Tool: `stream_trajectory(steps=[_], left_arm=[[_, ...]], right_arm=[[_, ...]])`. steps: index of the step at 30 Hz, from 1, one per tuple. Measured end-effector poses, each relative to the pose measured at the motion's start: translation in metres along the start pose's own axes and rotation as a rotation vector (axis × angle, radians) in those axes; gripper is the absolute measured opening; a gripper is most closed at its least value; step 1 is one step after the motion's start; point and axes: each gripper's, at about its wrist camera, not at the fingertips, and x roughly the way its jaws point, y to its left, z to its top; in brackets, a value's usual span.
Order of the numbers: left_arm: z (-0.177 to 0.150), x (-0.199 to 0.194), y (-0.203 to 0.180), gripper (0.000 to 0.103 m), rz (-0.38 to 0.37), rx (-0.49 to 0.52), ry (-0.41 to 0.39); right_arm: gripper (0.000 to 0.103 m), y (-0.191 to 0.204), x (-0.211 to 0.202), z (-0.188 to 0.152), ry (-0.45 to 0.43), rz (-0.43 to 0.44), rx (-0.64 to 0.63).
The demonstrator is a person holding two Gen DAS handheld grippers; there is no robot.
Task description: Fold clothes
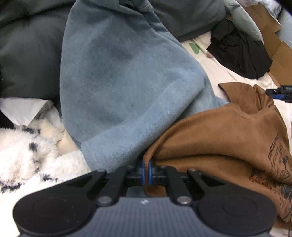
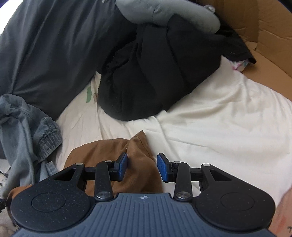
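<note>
Your white bedsheet (image 2: 209, 127) takes up most of the space ahead of and to the right of your right gripper (image 2: 142, 166). Far ahead-left of that gripper lies a dark grey duvet (image 2: 45, 51). A black garment (image 2: 155, 78) is heaped straight ahead of it, on the sheet, with a grey pillow (image 2: 164, 12) behind it. Cardboard (image 2: 264, 36) runs along the far right edge.

From your left gripper (image 1: 147, 171), a blue-grey sweatshirt (image 1: 118, 82) fills the view ahead and up-left, draped over the dark bedding. The brown t-shirt (image 1: 219, 136) sits just right of it, spreading from your left fingertips out to the right, with dark print at its right side. A white fluffy blanket with dark spots (image 1: 27, 145) is at the near left.

Your left gripper is pinched tight on the brown t-shirt's hem, with cloth sandwiched between the blue pads (image 1: 143, 171).

Your right gripper is spread about halfway, with blue pads (image 2: 162, 167) apart. The brown t-shirt's edge lies under and between them, and you can't tell if the left pad touches the cloth. The shirt's pointed corner sticks out just ahead of the fingertips. A grey cuffed garment (image 2: 43, 138) is left of your right gripper.
</note>
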Motion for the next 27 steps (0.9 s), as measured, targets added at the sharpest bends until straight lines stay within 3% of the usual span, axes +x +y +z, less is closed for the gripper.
stream_trajectory(steps=[4, 5, 6, 7, 16, 27], left_arm=[[0.001, 0.001, 0.0, 0.005, 0.0, 0.002, -0.001], [0.002, 0.001, -0.001, 0.005, 0.0, 0.004, -0.003], [0.002, 0.0, -0.001, 0.005, 0.0, 0.006, -0.004], [0.003, 0.0, -0.001, 0.005, 0.0, 0.01, -0.007], [0.009, -0.008, -0.009, 0.005, -0.008, 0.027, -0.054], [0.031, -0.002, -0.052, 0.004, -0.084, 0.129, -0.123]], right_arm=[[0.042, 0.002, 0.02, 0.003, 0.072, 0.016, 0.007], [0.032, 0.002, 0.025, 0.002, 0.1, 0.023, 0.005], [0.009, 0.002, 0.028, 0.0, 0.115, 0.011, -0.003], [0.004, 0.001, 0.027, -0.002, 0.117, -0.007, -0.009], [0.003, -0.03, -0.021, -0.013, 0.05, -0.088, 0.037], [0.002, -0.079, -0.12, -0.038, -0.014, -0.181, 0.139]])
